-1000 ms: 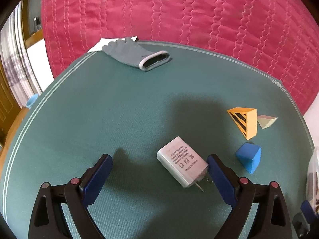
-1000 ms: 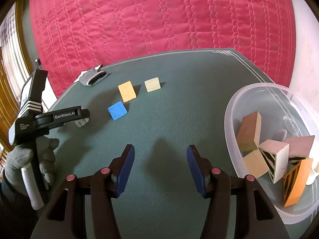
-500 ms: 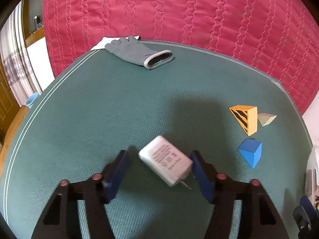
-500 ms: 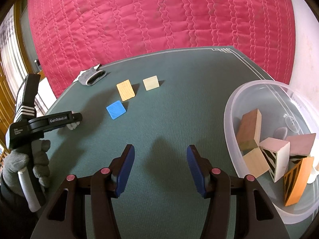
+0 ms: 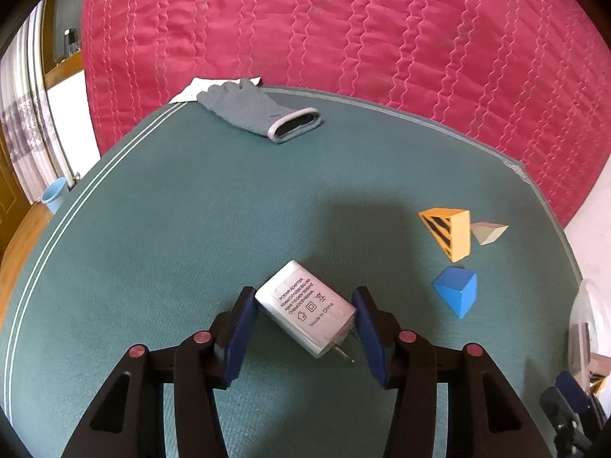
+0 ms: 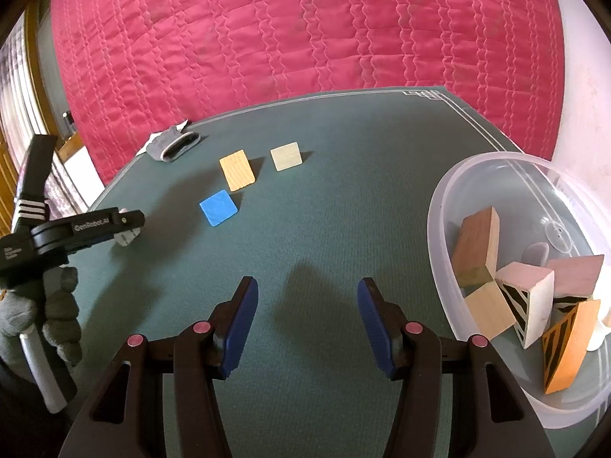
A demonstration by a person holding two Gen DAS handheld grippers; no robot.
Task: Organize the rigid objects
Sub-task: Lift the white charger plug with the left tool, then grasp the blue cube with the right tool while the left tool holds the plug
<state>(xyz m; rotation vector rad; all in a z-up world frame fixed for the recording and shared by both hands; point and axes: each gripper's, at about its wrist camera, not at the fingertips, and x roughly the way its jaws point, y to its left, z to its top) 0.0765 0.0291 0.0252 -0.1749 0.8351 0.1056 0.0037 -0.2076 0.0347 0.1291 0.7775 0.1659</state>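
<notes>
A white power adapter (image 5: 305, 309) with two prongs sits between the blue pads of my left gripper (image 5: 303, 297). Its jaws are closing, and both pads touch the adapter's sides. To the right lie three wedge blocks on the green table (image 5: 172, 229): an orange striped one (image 5: 448, 233), a pale one (image 5: 488, 231) and a blue one (image 5: 456, 294). My right gripper (image 6: 307, 290) stands open over bare table, with nothing between its fingers. A clear plastic bowl (image 6: 439, 210) at its right holds several wooden blocks.
A grey glove (image 5: 259, 112) lies at the table's far edge beside a white sheet of paper (image 5: 191, 89). A pink quilted cover (image 5: 343, 38) hangs behind the table. In the right wrist view a gloved hand (image 6: 57, 316) holds the left gripper (image 6: 128, 229).
The left jaws have come in from wide open onto the adapter, which turned and shifted between them. The right gripper has not moved.
</notes>
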